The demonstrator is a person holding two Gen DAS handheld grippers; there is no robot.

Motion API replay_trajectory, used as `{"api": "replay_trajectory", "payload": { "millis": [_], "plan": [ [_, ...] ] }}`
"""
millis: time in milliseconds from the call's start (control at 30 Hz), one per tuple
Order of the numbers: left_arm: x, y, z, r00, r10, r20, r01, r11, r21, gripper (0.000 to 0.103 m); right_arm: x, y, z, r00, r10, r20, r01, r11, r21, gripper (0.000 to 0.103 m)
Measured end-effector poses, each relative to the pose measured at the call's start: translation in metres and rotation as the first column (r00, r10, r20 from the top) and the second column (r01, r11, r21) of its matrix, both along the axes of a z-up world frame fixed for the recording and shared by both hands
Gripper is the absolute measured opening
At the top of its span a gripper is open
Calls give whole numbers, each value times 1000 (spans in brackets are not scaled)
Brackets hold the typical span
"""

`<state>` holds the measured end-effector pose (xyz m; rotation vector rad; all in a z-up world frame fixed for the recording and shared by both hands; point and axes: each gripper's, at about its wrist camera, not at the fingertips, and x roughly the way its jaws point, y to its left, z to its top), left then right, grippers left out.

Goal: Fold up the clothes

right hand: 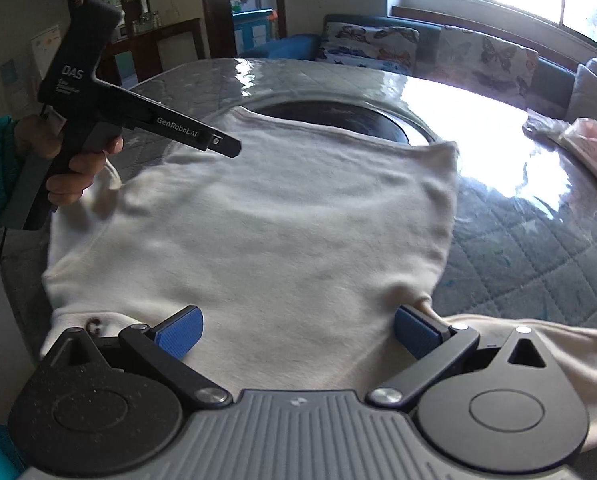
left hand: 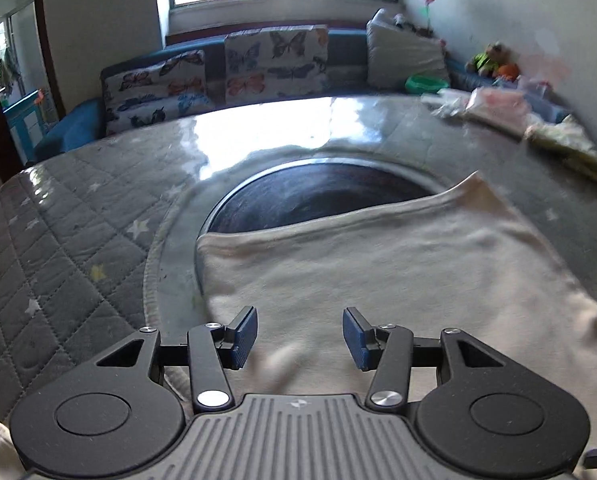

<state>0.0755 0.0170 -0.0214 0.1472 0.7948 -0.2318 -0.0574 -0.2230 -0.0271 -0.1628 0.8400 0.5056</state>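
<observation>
A cream-white garment (left hand: 398, 264) lies spread on the quilted grey table, its far edge over the dark round inset (left hand: 322, 196). It fills the middle of the right wrist view (right hand: 274, 224), with a sleeve trailing to the right (right hand: 538, 344). My left gripper (left hand: 300, 334) is open and empty, low over the garment's near part. It also shows held in a hand at the upper left of the right wrist view (right hand: 222, 144), above the garment's left side. My right gripper (right hand: 298, 330) is open and empty over the garment's near edge.
The quilted grey table cover (left hand: 70, 232) has a glossy clear sheet. Plastic-wrapped packets (left hand: 498, 108) lie at the table's far right. A sofa with butterfly cushions (left hand: 274, 64) stands behind the table under a window. A doorway is at the left.
</observation>
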Motion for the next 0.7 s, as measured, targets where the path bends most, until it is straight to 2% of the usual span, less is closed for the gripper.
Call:
{"api": "replay_trajectory", "payload": {
  "millis": [100,300,467,633,700],
  "plan": [
    [8,9,-1,1000,28,3,-28,999,-18,52,-2,-6,-1,1000,-8,-3,8,1000,1,103],
    [15,6,0,998,54,18,-54,999,2,52,-6,-13,2,1000,-22,1,22,999,29,103],
    [-4,-4,10,998,40,40,-41,999,17,52,-12,-8,-2,1000,-7,31,8,1000,-27,103],
    [-47,-11,21,998,9,63,-8,1000,-15,63,-18,-14,6,993,-82,83,80,997,19,103],
    [-64,-15,20,998,4,57,-1,999,-37,70,-18,-20,5,988,-128,88,126,992,31,103]
  ]
}}
